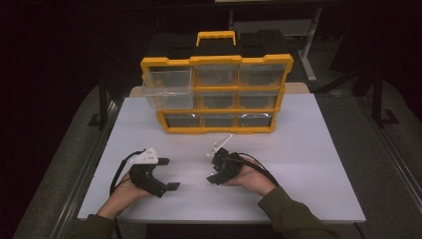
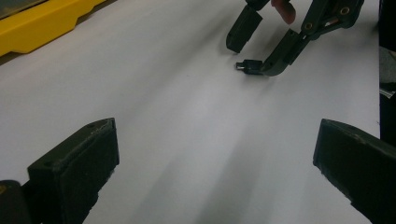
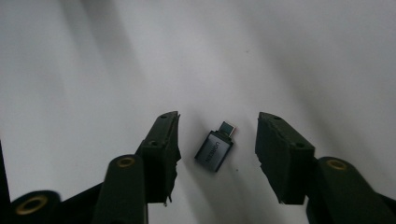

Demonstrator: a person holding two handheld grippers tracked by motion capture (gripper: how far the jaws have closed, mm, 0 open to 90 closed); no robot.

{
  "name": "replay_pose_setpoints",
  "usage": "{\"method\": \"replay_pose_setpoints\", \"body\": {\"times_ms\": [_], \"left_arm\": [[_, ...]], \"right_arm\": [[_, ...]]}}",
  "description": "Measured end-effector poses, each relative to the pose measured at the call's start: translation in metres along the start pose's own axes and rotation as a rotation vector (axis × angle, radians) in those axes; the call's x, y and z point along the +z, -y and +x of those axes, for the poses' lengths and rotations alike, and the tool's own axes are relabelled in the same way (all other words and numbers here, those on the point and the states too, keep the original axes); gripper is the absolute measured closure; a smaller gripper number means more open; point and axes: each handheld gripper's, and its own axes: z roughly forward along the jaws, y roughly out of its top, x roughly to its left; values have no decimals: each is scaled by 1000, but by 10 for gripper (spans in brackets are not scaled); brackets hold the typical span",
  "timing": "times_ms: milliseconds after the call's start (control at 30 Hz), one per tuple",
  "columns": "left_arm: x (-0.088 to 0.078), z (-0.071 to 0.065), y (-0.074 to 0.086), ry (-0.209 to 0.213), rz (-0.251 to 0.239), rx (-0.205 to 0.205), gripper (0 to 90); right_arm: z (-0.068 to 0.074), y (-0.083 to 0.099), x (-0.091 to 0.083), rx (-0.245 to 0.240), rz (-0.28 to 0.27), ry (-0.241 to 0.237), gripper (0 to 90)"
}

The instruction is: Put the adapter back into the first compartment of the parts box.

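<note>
Step in hand: we judged this to be the pick-up of the small dark adapter [image 3: 214,150], with our right tongs [image 3: 218,156] lowered over it.
Adapter: it lay flat on the white bench [image 1: 308,149], near the front edge and a little right of the middle, its metal plug end pointing away from our right tongs; it showed between the 2 jaws with bare bench on either side, touching neither.
Right tongs: apart, 1 jaw on each side of the adapter, nothing clamped.
Left tongs [image 1: 166,174]: apart and empty, resting near the front-left part of the bench, well clear of the adapter.
Organizer [image 1: 217,94]: the yellow case of clear drawers stood at the back edge, its top-left drawer [image 1: 167,88] pulled out; we took that for the likely place for the adapter, though we could not be sure.
Next move: we judged that the right tongs needed to close squarely on the adapter's long sides, then lift.
</note>
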Motion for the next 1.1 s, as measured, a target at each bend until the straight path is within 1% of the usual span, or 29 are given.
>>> {"method": "replay_pose_setpoints", "body": {"times_ms": [100, 233, 433, 600, 833, 900, 1100], "left_arm": [[0, 0, 0, -1, -1, -1, 0], [0, 0, 0, -1, 0, -2, 0], [0, 0, 1, -2, 0, -3, 0], [0, 0, 1, 0, 2, -2, 0], [-1, 0, 1, -2, 2, -3, 0], [0, 0, 1, -3, 5, 0, 0], [0, -1, 1, -2, 4, 1, 0]], "right_arm": [[0, 0, 1, -7, 9, -5, 551], [1, 0, 2, -20, 16, -6, 586], [1, 0, 3, -23, 17, 3, 629], [3, 0, 3, -33, 24, 16, 656], [3, 0, 3, -35, 30, 27, 696], [4, 0, 3, -41, 33, 40, 714], [4, 0, 3, -33, 33, 46, 731]]}}
